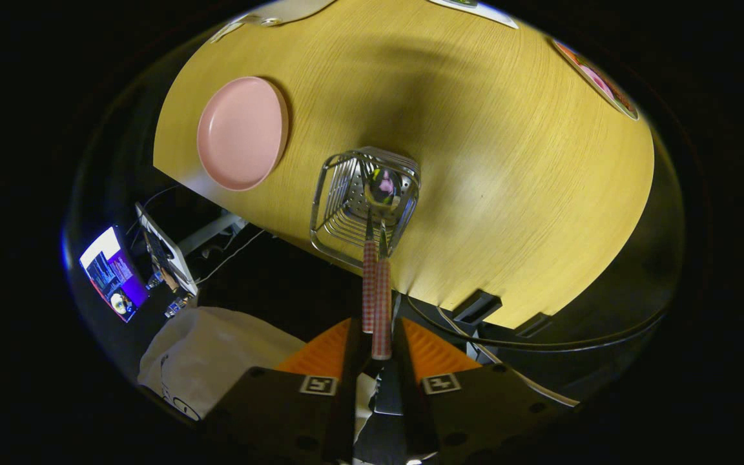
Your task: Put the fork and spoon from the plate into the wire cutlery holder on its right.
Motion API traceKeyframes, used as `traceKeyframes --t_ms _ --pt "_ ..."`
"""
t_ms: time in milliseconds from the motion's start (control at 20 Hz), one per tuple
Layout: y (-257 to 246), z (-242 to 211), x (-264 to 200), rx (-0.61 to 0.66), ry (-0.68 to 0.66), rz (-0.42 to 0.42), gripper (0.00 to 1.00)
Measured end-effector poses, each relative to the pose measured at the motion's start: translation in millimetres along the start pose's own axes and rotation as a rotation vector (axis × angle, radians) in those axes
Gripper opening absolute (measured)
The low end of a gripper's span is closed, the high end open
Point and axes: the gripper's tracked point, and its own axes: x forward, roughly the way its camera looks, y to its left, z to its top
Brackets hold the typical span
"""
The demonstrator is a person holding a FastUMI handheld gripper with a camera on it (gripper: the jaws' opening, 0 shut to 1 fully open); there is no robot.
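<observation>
The gripper (377,342) is nearly closed, its orange fingers (320,354) pinching the two checked handles of the spoon (382,194) and fork (369,278) side by side, heads pointing down into the holder (333,213). The spoon bowl hangs within the holder's rim; the fork's head is hard to make out behind it. Both pieces are off the plate (243,132), which lies bare to the holder's left, so I judge this the last step: the drop. The next move calls for lowering a little and parting the fingers so both handles slide free without snagging the wires. The holder stands close to the table (507,161) edge on the gripper's side, so a hard push could shift it toward that edge. Beyond and to the right of the holder the table is open, giving room to withdraw.
</observation>
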Motion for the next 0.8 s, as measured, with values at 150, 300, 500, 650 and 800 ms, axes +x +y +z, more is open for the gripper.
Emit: traceKeyframes --t_ms 150,300,500,650,800 --pt "4 -1 -9 -0.012 -0.048 0.017 0.64" --pt "16 2 -21 -0.014 -0.124 0.052 0.88" --pt "27 6 -42 -0.011 -0.288 0.088 0.99" --pt "32 7 -63 -0.009 -0.451 0.087 0.99" --pt "40 3 -88 -0.01 -0.62 0.082 0.99"
